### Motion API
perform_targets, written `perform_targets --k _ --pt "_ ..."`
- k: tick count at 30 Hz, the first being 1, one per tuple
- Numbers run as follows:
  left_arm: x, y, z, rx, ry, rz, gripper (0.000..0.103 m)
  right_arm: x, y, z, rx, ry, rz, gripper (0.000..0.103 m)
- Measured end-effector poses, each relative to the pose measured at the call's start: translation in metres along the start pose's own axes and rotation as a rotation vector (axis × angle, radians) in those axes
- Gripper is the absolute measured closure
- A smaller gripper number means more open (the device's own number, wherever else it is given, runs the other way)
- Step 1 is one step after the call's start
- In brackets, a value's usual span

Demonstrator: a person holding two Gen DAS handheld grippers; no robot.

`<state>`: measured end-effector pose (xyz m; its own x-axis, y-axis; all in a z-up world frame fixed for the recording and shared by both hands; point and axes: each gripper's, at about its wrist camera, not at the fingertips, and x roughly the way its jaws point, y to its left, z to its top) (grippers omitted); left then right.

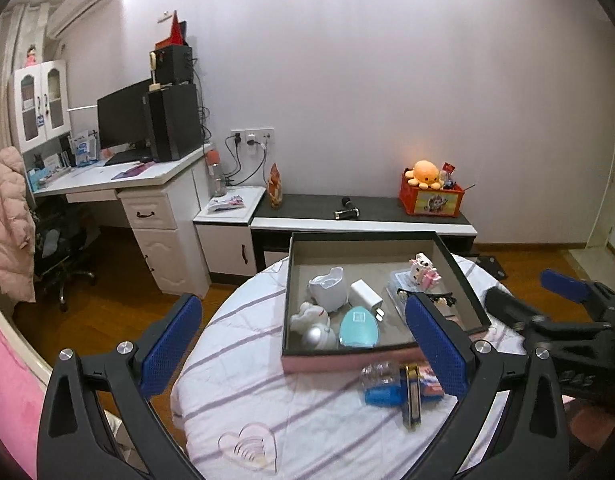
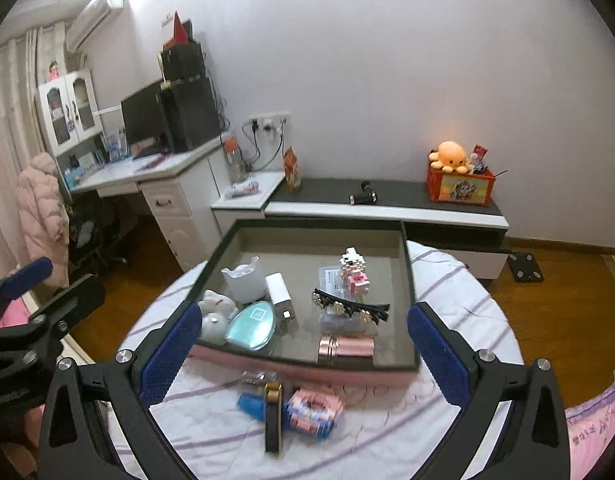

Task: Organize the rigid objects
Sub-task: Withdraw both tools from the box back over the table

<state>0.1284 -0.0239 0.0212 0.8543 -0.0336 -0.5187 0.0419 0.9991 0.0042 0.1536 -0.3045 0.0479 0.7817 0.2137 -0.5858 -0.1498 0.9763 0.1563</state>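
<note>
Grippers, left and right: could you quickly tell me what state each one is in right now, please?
Left gripper: open, holding nothing, above the table.
Right gripper: open, holding nothing, facing the tray.

The box [image 2: 411, 280] is black on top, grey inside and pink outside. The cloth [image 2: 459, 304] is white with purple stripes. The egg-shaped case [image 2: 251, 325] is light blue. The grippers' pads [image 2: 435, 356] are blue.
</note>
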Motion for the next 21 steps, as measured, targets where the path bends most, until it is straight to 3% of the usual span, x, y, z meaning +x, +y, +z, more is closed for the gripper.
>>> perform_targets --k 11,21 --pt "-0.064 0.009 -0.027 -0.052 -0.021 0.004 0.000 -0.097 0.000 -0.034 0.024 -0.100 -0.023 0.000" --pt "-0.093 0.011 -0.063 -0.067 0.009 0.015 0.000 -0.128 0.005 -0.073 0.026 -0.081 -0.024 0.000"
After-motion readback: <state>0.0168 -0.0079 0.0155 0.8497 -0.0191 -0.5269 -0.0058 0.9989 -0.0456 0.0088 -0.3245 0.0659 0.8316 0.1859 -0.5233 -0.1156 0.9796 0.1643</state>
